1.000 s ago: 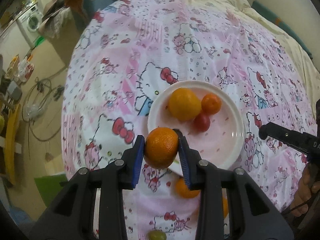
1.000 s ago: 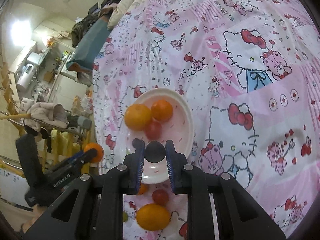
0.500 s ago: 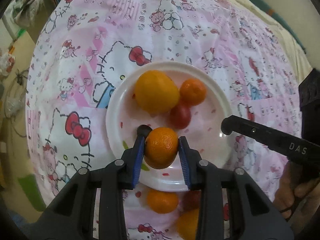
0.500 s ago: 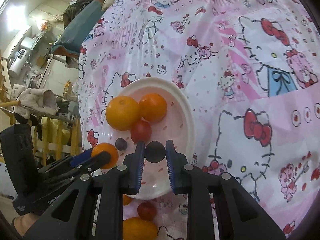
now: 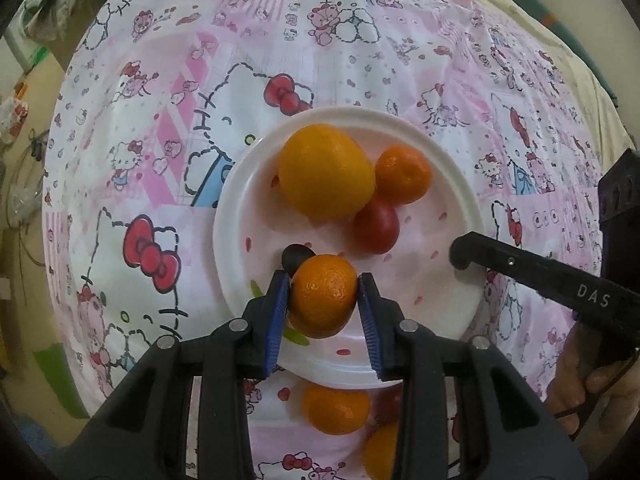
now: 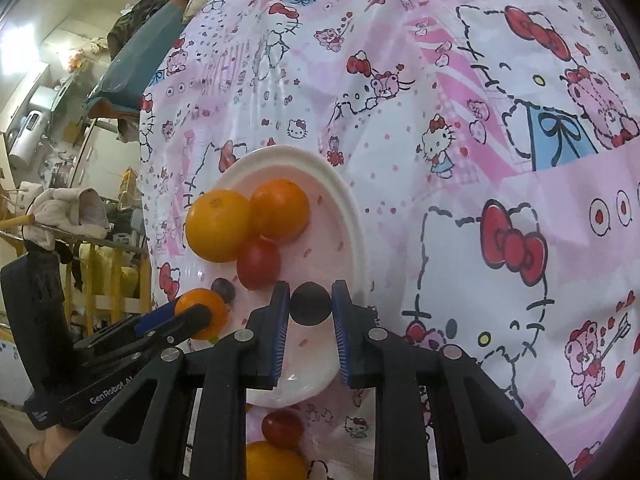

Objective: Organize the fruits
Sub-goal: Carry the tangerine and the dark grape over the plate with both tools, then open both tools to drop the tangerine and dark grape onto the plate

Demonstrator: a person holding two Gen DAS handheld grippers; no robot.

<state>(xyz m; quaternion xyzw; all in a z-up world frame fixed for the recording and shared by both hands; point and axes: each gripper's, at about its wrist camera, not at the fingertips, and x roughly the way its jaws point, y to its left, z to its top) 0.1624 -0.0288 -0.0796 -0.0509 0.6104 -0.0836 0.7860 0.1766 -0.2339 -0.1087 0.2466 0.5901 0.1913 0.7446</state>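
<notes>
A white plate (image 5: 460, 184) lies on the Hello Kitty cloth. It holds a big orange (image 5: 326, 172), a mandarin (image 5: 404, 174), a red tomato (image 5: 376, 226) and a dark grape (image 5: 294, 256). My left gripper (image 5: 323, 298) is shut on a mandarin (image 5: 323, 296) and holds it over the plate's near part. My right gripper (image 6: 310, 304) is shut on a dark grape (image 6: 310, 304) over the plate (image 6: 352, 216); one of its fingers (image 5: 520, 264) reaches in from the right in the left wrist view.
Near the plate's front edge on the cloth lie a mandarin (image 5: 336, 410), an orange (image 6: 272, 462) and a red tomato (image 6: 282, 426). The bed's left edge drops to a cluttered floor (image 5: 24, 152). Bedding is piled at the far end.
Both grippers have moved forward and lower over the plate with their fruit still held. The plate looks larger and nearer in both views.
</notes>
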